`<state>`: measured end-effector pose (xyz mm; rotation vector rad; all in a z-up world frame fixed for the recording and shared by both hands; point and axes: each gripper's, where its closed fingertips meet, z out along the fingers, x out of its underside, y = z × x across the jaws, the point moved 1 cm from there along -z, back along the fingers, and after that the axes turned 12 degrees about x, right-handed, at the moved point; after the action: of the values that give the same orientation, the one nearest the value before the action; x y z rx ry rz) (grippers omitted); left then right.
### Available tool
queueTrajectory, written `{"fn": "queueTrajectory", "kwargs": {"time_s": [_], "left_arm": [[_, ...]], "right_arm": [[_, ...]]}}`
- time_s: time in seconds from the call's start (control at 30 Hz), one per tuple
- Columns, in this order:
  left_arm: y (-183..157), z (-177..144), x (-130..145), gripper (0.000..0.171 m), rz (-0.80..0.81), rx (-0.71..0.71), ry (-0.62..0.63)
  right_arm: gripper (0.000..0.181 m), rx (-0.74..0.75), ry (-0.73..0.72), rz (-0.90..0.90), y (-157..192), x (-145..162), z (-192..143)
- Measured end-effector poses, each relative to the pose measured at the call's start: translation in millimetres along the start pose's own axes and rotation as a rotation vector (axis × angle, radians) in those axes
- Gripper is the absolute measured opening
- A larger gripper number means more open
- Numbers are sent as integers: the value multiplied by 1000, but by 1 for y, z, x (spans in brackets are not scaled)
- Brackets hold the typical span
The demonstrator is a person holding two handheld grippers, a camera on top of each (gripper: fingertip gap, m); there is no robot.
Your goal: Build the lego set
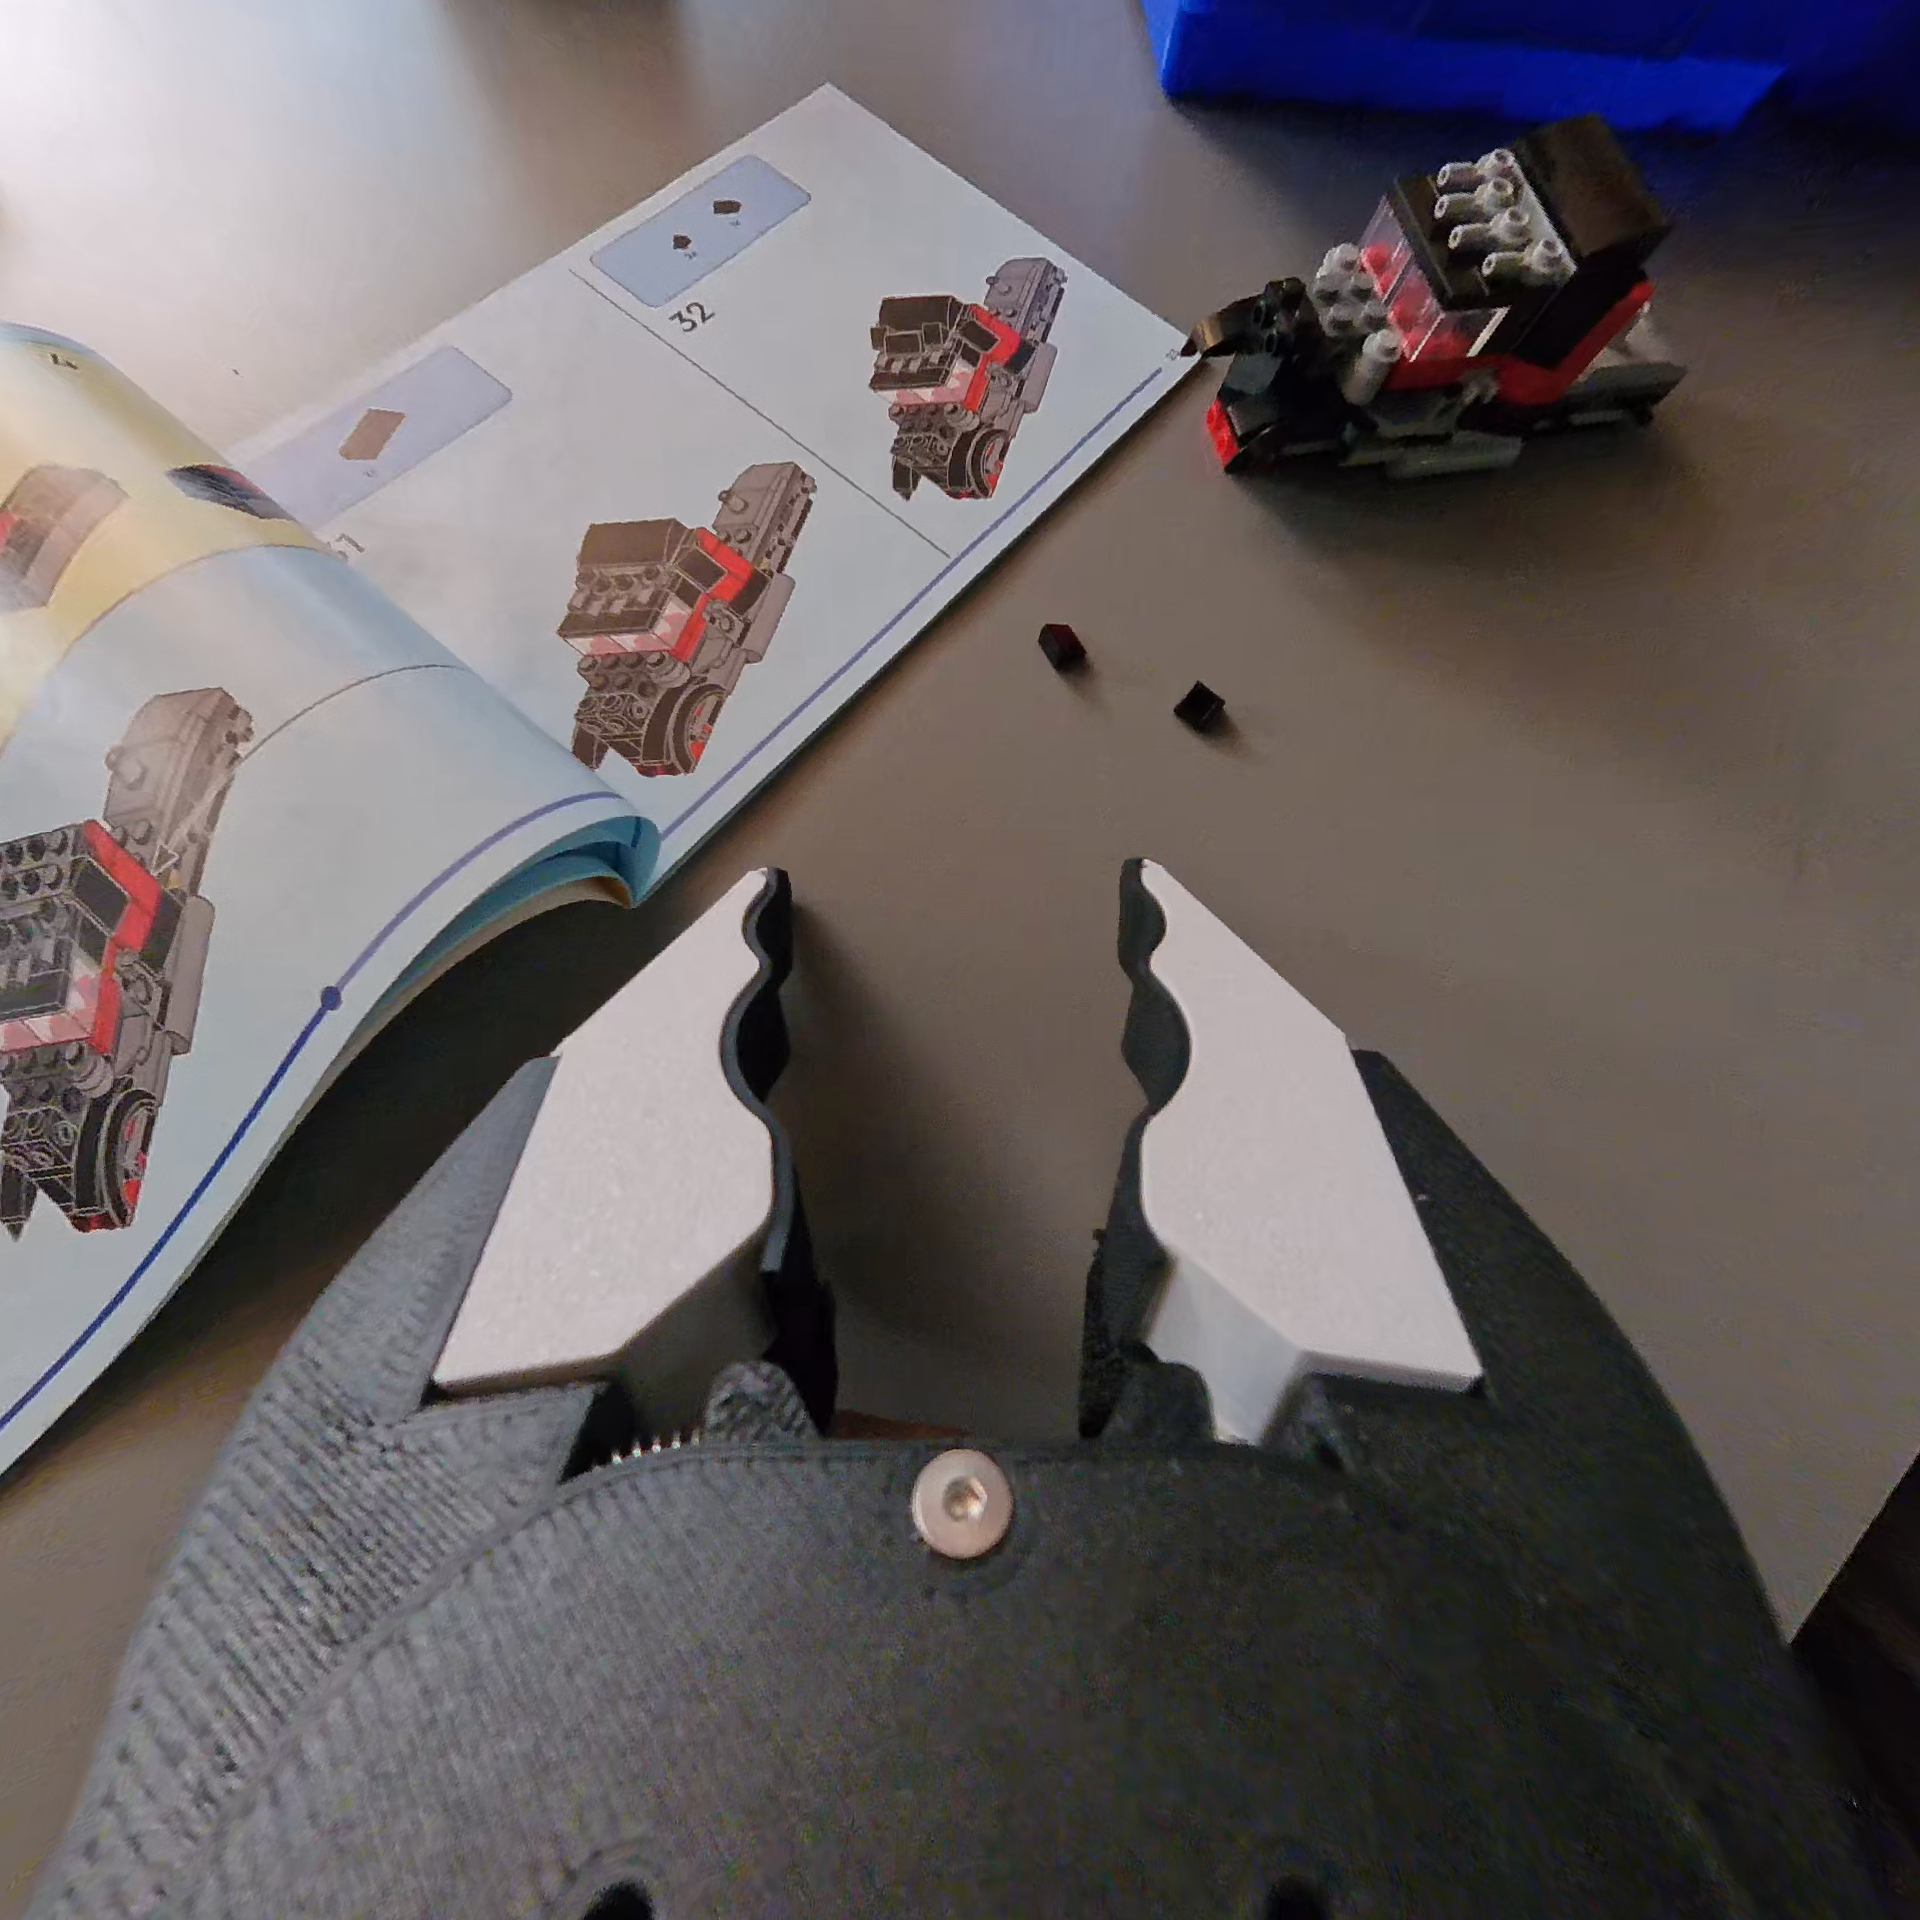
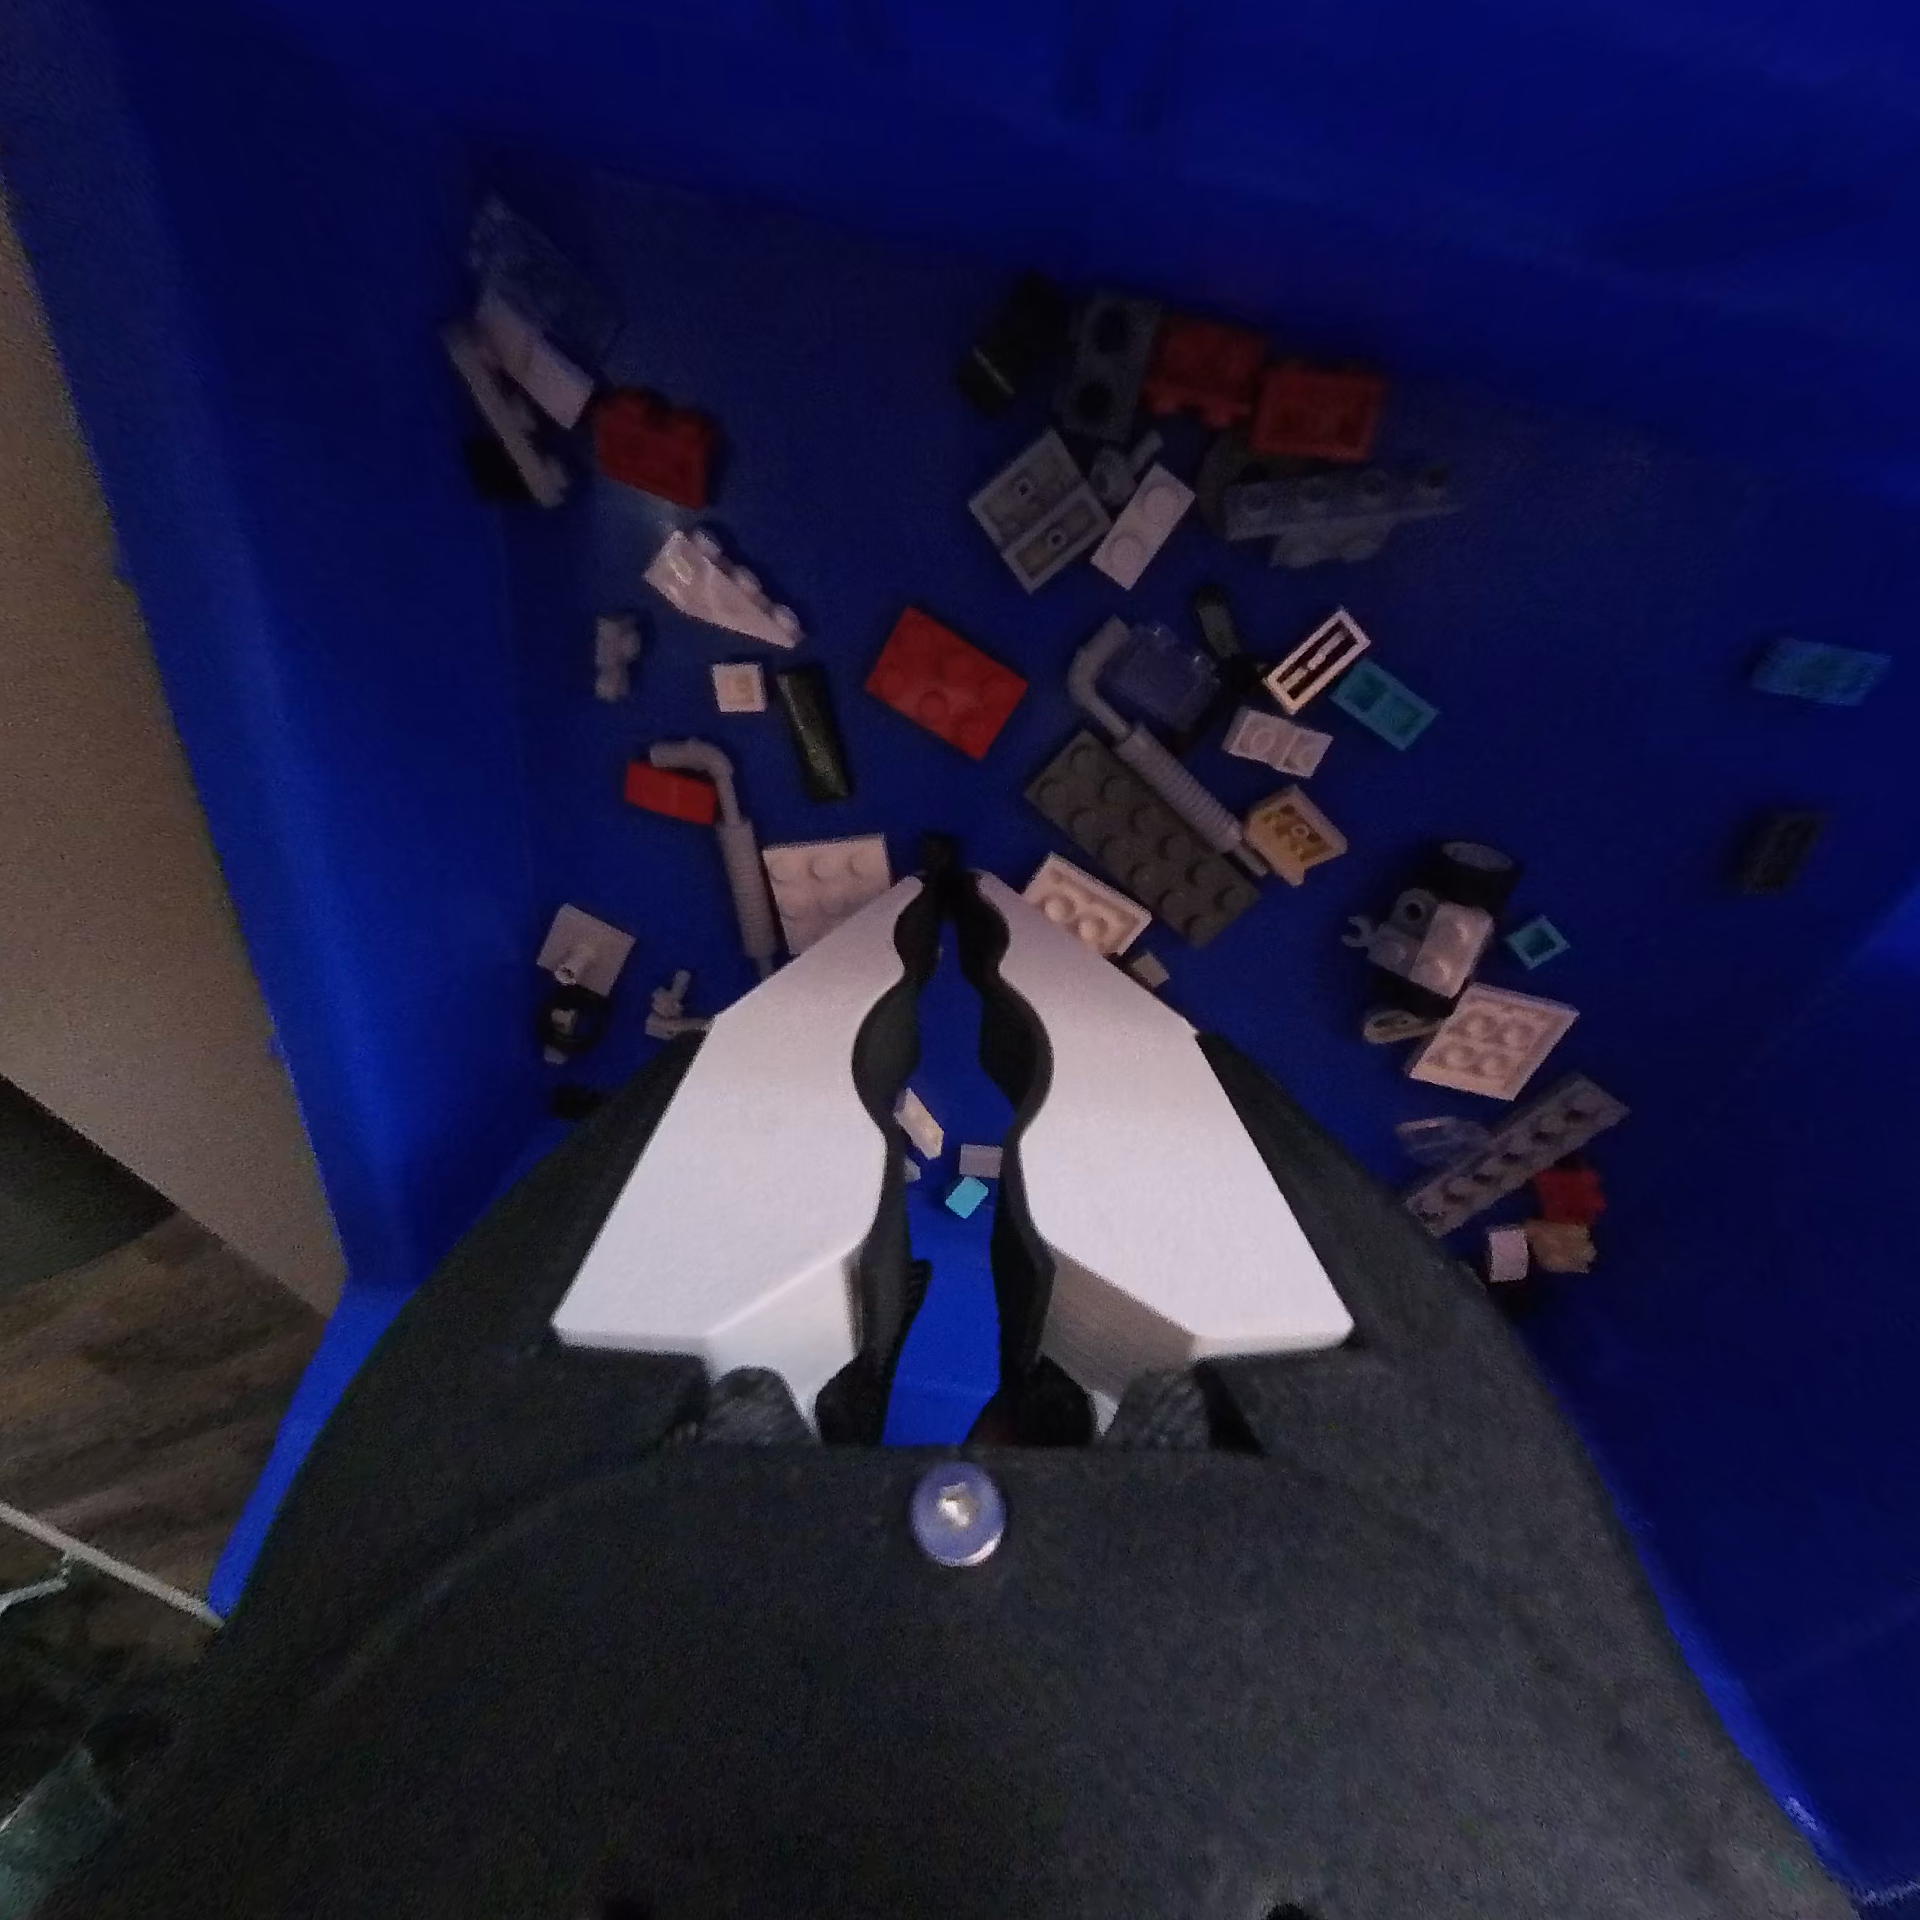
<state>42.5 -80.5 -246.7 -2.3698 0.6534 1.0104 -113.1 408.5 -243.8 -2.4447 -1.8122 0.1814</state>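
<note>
In the left wrist view, the part-built black, red and grey lego vehicle (image 1: 1455, 312) lies on the grey table at the upper right. Two small black pieces (image 1: 1062, 644) (image 1: 1201, 707) lie on the table between it and my left gripper (image 1: 954, 878), which is open and empty above the table. In the right wrist view, my right gripper (image 2: 948, 883) is inside the blue bin (image 2: 312, 623), jaws closed. A small black piece (image 2: 938, 847) sticks out at its tips, over the loose bricks.
An open instruction booklet (image 1: 468, 623) lies left of the left gripper. The blue bin's corner (image 1: 1455, 52) shows at the top right. In the bin lie several loose red, white, grey and teal bricks, such as a red plate (image 2: 948, 681) and a dark grey plate (image 2: 1138, 836). Spacing between my two grippers at the tips: around 50 centimeters. My right gripper is the nearer one to the red plate (image 2: 948, 681): about 4 centimeters, against 45 centimeters.
</note>
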Motion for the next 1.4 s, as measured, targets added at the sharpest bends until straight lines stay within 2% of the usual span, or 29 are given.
{"fn": "queueTrajectory", "kwargs": {"time_s": [0.23,0.37,0.53,0.63,0.73,0.9,1.07,1.2,1.4], "left_arm": [[0,-1,-1,64,5,-2,-5],[0,-1,-1,64,6,-2,-9],[1,-1,-1,64,-4,-6,-12],[2,-1,-1,64,-16,0,-10],[2,-2,-1,64,-30,12,-18],[1,-4,-4,64,-30,20,-41],[-3,-5,-3,64,-25,32,-51],[-4,-7,-5,63,-30,43,-67],[-6,-9,-6,63,-37,67,-86]], "right_arm": [[4,22,-37,24,2,-3,-5],[4,7,-118,55,9,-17,-23],[4,-28,-356,111,39,-61,-78],[4,-74,-482,134,74,-92,-108],[3,-131,-593,153,115,-125,-123],[3,-254,-677,203,182,-181,-101],[3,-353,-677,297,224,-226,-64],[3,-277,-628,309,233,-242,-41],[3,-200,-580,311,233,-251,-27]]}}
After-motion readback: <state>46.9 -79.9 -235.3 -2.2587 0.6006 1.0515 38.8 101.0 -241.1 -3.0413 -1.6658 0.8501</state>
